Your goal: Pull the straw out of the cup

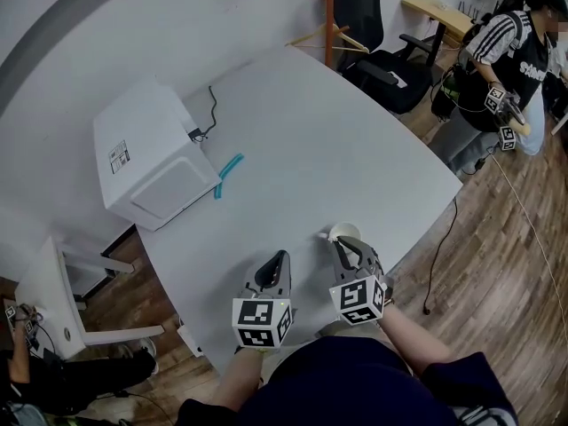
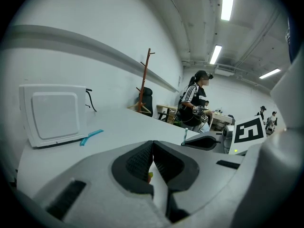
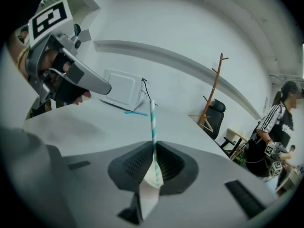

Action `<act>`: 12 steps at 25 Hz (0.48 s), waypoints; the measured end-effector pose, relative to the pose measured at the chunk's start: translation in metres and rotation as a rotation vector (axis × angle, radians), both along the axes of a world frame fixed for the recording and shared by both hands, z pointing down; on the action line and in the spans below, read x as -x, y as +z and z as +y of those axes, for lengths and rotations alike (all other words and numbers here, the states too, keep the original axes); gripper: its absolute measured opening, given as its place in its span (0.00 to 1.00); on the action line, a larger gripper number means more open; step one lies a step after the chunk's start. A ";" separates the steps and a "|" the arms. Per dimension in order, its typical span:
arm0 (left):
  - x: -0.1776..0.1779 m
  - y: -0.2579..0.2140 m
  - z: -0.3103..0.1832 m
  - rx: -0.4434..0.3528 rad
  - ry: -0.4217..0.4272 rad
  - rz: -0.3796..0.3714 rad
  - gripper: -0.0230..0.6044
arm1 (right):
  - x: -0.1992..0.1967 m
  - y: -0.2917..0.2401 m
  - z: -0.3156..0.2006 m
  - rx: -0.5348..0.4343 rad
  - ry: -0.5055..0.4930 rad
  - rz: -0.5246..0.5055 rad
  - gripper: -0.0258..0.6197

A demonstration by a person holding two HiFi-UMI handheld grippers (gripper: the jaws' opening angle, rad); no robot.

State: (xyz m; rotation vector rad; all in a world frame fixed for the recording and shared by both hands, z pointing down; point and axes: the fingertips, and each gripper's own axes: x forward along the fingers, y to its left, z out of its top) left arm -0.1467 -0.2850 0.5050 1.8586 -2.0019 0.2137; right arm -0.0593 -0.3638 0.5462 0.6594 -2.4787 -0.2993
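Right now the right gripper [image 1: 343, 242] is clamping its jaws on the cup [image 3: 151, 180], pinching its paper wall flat. It is holding the cup close to the near edge of the bench [image 1: 337, 140], toward the right-hand side. The straw [image 3: 153, 127], striped white and teal, is standing in the cup. Its long axis is running up out of the rim, roughly upright, with the free end well above the right jaws.

The left gripper [image 1: 281, 257] is waiting just to the left of the cup, level with the right gripper and apart from it. Its jaws are pressing together with nothing between them. Seen from the left gripper view, the straw's tip is showing to the right of and beyond the left jaws, just above the right gripper's nose.

Since the right gripper is busy steadying the cup, the left one is looking like the hand for the pull. It would need to part its jaws, swing right to straddle the upper straw across its length, then draw straight up along that axis.

A white box [image 1: 151, 162] and a teal piece [image 1: 228, 172] are lying toward the far left edge, well apart from both grippers.
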 end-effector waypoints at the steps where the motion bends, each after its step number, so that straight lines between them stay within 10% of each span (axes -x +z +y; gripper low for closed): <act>1: -0.001 0.000 0.000 -0.001 0.004 -0.001 0.07 | -0.001 -0.002 0.000 -0.004 0.004 -0.005 0.11; 12: -0.015 -0.010 0.011 -0.025 0.034 -0.007 0.07 | -0.007 -0.032 0.008 -0.051 0.029 -0.056 0.11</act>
